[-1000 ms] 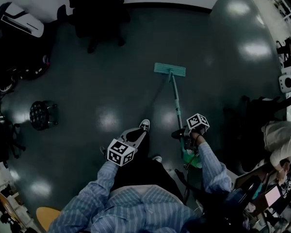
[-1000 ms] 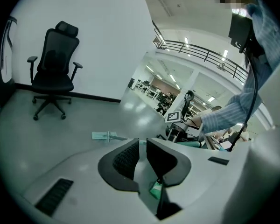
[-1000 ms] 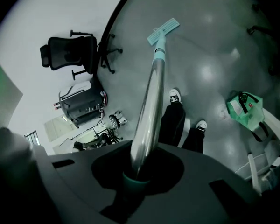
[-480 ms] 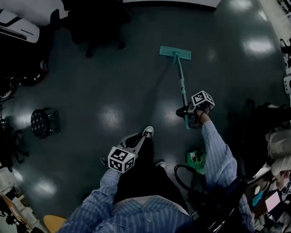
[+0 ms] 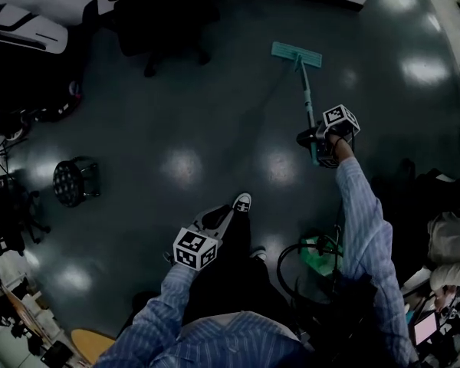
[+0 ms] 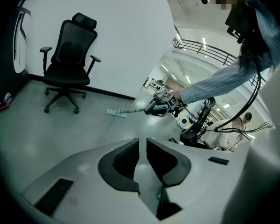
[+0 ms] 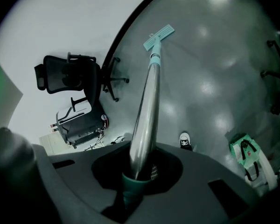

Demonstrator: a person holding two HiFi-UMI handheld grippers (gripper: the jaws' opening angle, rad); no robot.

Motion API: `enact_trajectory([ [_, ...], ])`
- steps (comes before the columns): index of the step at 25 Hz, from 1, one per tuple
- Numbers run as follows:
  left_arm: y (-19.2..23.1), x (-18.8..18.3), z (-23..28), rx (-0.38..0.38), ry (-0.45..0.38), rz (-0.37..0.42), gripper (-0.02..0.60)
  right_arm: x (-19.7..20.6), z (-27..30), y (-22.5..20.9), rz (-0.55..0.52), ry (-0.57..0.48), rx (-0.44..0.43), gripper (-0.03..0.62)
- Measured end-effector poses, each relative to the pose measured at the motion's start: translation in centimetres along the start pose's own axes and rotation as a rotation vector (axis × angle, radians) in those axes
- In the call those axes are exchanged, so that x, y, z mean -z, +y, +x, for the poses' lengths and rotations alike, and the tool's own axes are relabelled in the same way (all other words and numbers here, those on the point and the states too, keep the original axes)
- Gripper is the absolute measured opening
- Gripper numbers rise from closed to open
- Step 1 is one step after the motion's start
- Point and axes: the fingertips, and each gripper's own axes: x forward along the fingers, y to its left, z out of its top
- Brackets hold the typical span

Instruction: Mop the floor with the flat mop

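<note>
Clamped on the handle of the flat mop (image 5: 303, 84), the right gripper (image 5: 316, 142) has pushed its head farther out across the floor (image 5: 176, 113), a stroke under way, while the left gripper (image 5: 218, 222) hangs closed and empty

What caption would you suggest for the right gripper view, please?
Right gripper closed on the flat mop handle, teal mop head resting on the glossy floor near a black office chair.

The right claw (image 5: 316, 146) has pushed out at full arm's stretch, sliding the teal flat mop on a silver pole (image 5: 306, 94) farther across the dark glossy floor (image 5: 215, 113) toward the wall.
</note>
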Motion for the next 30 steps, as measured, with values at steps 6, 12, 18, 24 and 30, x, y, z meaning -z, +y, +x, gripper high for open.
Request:
enact_trajectory([
  [6, 0.8, 0.1, 0.1, -0.014, 0.008, -0.018, 0.052, -2.0, -0.4, 0.1, 0.024, -0.027, 0.039, 0.031],
  [12, 0.1, 0.1, -0.5, -0.011, 0.004, -0.008, 0.052, 0.2, -1.0, -1.3, 0.050, -0.041, 0.015, 0.023],
  [18, -1.4, -0.3, -1.0, 0.003, -0.018, 0.011, 0.052, 5.2, -0.6, -4.2, 0.045, -0.006, 0.000, 0.023],
  [24, -4.8, 0.6, -2.3, 0.038, -0.029, 0.050, 0.052, 13.5, -0.8, -6.8, 0.045, 0.018, -0.025, 0.023],
  [30, -9.4, 3.2, -3.9, 0.080, -0.033, 0.082, 0.052, 22.1, -1.0, -11.1, 0.058, 0.028, -0.052, 0.023],
])
